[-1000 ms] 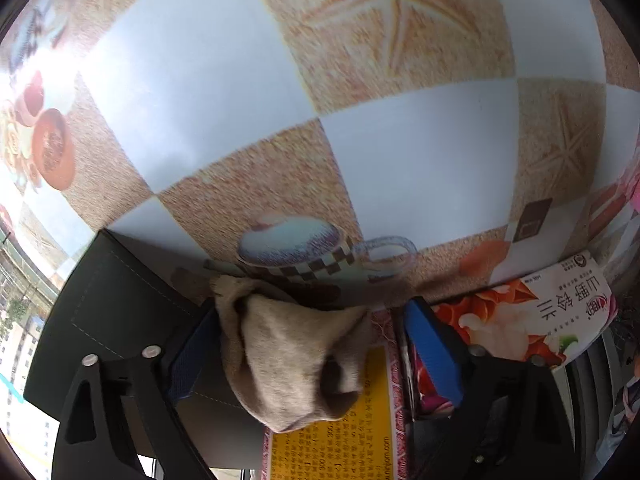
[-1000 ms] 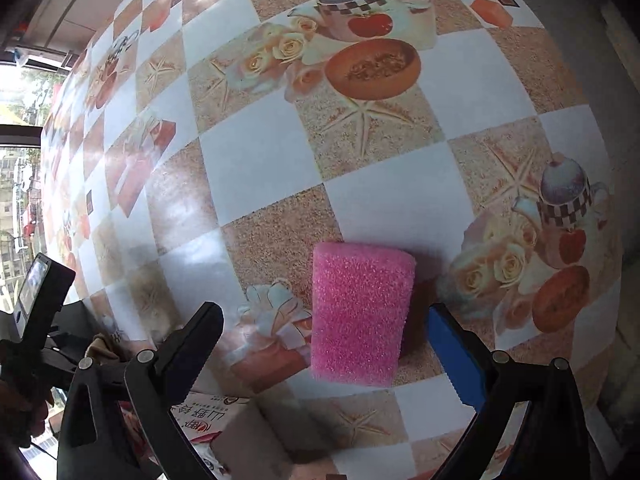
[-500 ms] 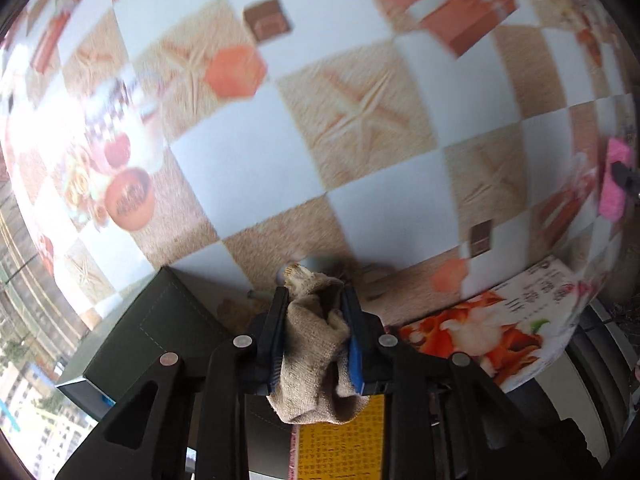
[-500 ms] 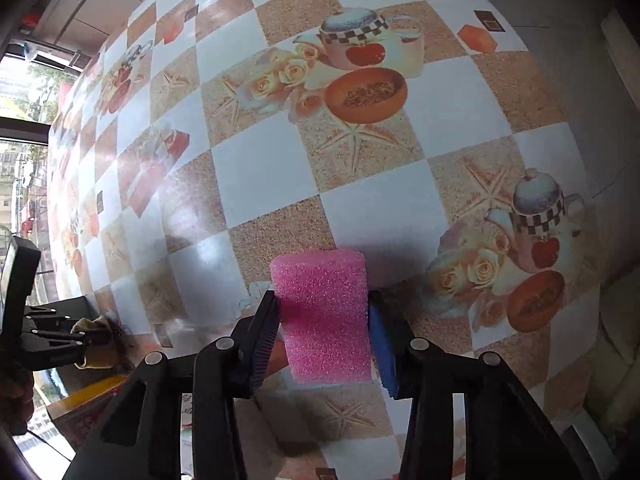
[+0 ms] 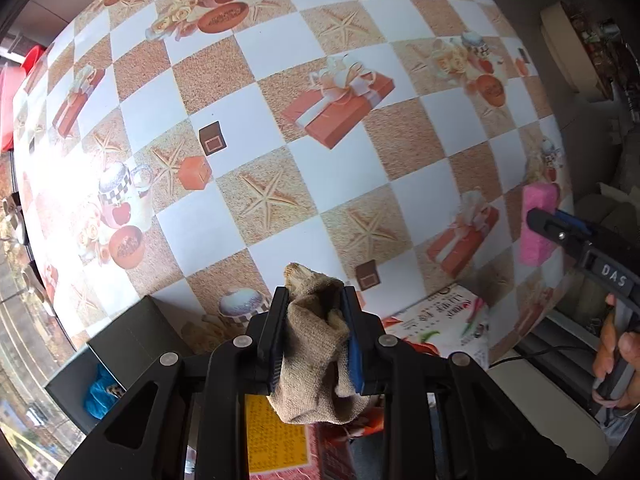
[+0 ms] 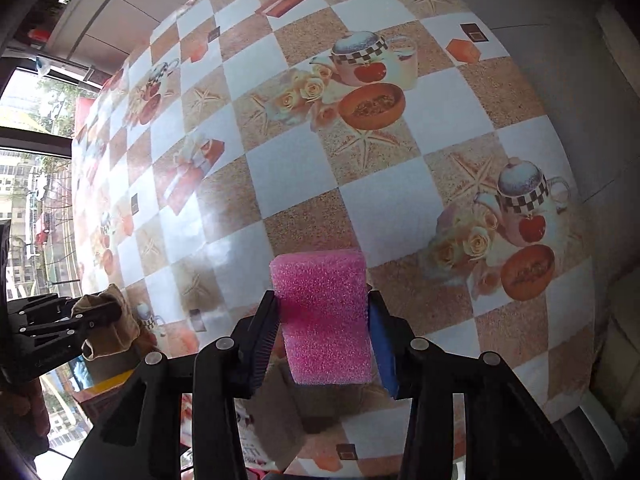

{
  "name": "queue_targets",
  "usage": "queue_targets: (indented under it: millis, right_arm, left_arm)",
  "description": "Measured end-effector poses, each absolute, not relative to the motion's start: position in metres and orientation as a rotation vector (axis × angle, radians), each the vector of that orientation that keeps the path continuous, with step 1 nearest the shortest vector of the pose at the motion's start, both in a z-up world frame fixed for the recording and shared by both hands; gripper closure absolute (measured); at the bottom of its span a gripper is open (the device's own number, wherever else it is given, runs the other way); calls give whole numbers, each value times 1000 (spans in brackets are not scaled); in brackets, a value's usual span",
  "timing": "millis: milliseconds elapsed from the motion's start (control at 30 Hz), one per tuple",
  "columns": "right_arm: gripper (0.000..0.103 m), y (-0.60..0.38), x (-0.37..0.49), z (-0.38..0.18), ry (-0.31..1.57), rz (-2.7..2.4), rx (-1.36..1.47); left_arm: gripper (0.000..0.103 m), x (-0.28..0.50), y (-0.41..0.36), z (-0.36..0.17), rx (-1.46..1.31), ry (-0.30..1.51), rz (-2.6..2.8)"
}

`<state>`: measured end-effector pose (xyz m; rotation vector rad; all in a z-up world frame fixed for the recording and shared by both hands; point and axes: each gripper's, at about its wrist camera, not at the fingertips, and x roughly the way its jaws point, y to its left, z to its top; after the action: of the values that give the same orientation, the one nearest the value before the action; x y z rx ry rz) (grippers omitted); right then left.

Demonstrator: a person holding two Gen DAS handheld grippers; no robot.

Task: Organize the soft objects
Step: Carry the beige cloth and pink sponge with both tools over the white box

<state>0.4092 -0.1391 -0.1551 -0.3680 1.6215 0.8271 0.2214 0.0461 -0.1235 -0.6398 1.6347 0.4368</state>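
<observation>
My left gripper (image 5: 314,320) is shut on a beige knitted sock (image 5: 316,360), which hangs bunched between the pads well above the table. In the right wrist view that sock (image 6: 114,328) shows at the far left in the left gripper (image 6: 96,312). My right gripper (image 6: 322,316) is shut on a pink sponge (image 6: 324,316), its pads pressing both long sides, lifted off the table. From the left wrist view the pink sponge (image 5: 538,224) and the right gripper (image 5: 550,216) appear at the right edge, with a person's hand (image 5: 616,356) on the handle.
The table (image 5: 260,128) wears a checkered cloth printed with starfish, gift boxes and teapots. A dark open box (image 5: 128,344) with something blue inside sits at its near edge. A printed snack packet (image 5: 436,324) and a yellow-labelled carton (image 5: 276,432) lie below my left gripper.
Both grippers went from open to shut, the left on the sock and the right on the sponge. Both then rose, the left much more, so more table shows.
</observation>
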Motion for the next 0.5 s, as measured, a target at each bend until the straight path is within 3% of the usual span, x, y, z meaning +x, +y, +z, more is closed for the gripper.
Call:
queue_targets:
  millis: [500]
  right_arm:
    - [58, -108, 343, -101, 1548, 1019, -371]
  left_arm:
    - [75, 166, 25, -72, -715, 1370, 582]
